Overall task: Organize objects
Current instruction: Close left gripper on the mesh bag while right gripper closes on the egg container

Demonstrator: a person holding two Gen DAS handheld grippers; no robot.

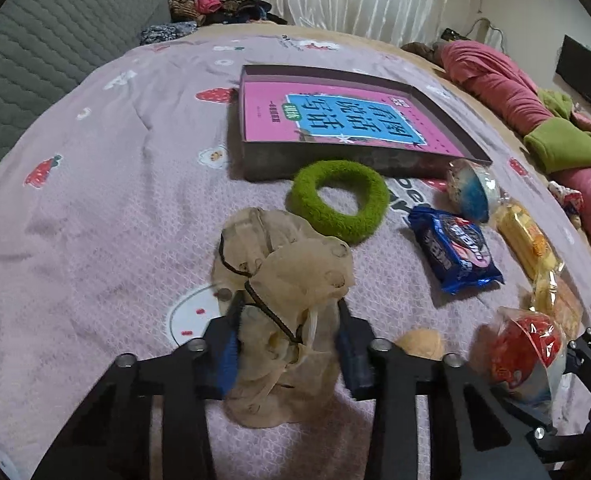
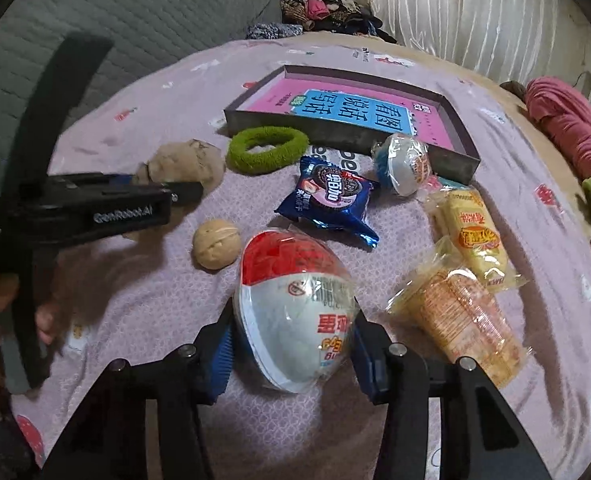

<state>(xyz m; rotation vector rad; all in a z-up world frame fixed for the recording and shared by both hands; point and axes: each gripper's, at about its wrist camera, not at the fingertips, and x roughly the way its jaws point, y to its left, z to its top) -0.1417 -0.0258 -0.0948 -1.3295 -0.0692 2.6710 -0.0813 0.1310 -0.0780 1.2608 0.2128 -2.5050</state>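
Observation:
My left gripper (image 1: 289, 340) is shut on a beige plush toy (image 1: 295, 264) with a black cord, which stands on the pink bedspread (image 1: 95, 220). In the right wrist view the left gripper (image 2: 147, 200) comes in from the left, with the plush toy (image 2: 183, 164) at its tip. My right gripper (image 2: 293, 354) is shut on a red and white egg-shaped snack pack (image 2: 295, 300), its blue pads pressing both sides. A green fuzzy ring (image 1: 335, 226) lies in front of a shallow grey box (image 1: 315, 164) that holds a pink and blue book (image 1: 335, 116).
Loose on the bedspread are a walnut (image 2: 216, 250), a blue cookie pack (image 2: 327, 200), a blue and white egg pack (image 2: 403, 164), a yellow cracker pack (image 2: 475, 236) and an orange one (image 2: 463, 320). Pink and green clothing (image 1: 515, 100) lies at the right; a grey quilted cushion (image 1: 55, 40) is at the back left.

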